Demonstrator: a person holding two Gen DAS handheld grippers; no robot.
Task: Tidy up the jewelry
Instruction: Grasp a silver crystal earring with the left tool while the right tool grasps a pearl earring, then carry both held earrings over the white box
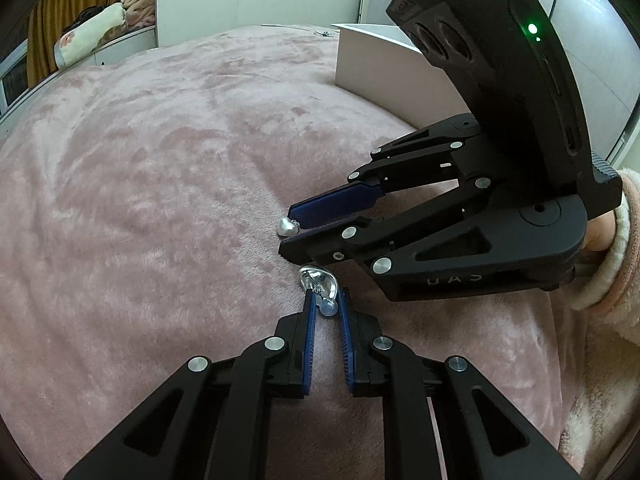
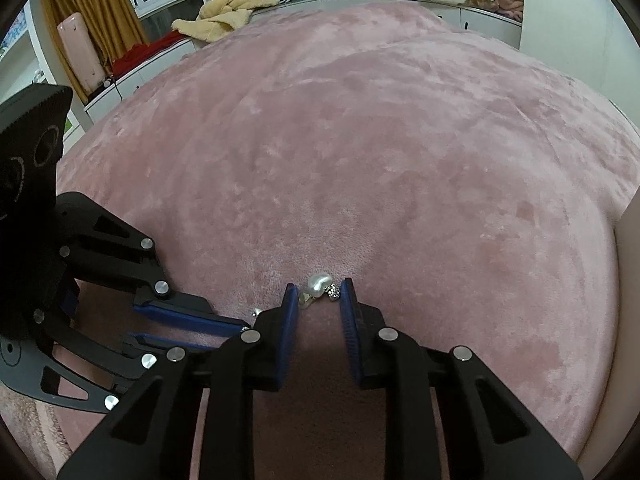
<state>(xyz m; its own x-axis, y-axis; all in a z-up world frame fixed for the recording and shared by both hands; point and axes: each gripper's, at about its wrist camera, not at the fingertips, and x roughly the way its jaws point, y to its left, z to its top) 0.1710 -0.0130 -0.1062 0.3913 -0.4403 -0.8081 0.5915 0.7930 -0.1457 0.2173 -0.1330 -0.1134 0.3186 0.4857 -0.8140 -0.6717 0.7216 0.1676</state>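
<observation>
Fingers of the left gripper [image 1: 325, 300] stand slightly apart around one silver earring [image 1: 319, 282] with a pale blue bead, on the pink blanket [image 1: 160, 184]; whether the pads touch it I cannot tell. Right gripper [image 2: 318, 294] fingers are also parted, bracketing one pearl earring [image 2: 319, 283] at their tips. Two earrings, two grippers, tips near each other. One pale box [image 1: 380, 68] sits behind the right gripper.

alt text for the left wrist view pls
The left gripper brackets a silver earring on a pink plush blanket, fingers apart. Just beyond, the right gripper reaches in from the right around a pearl earring; a white box sits behind.
</observation>
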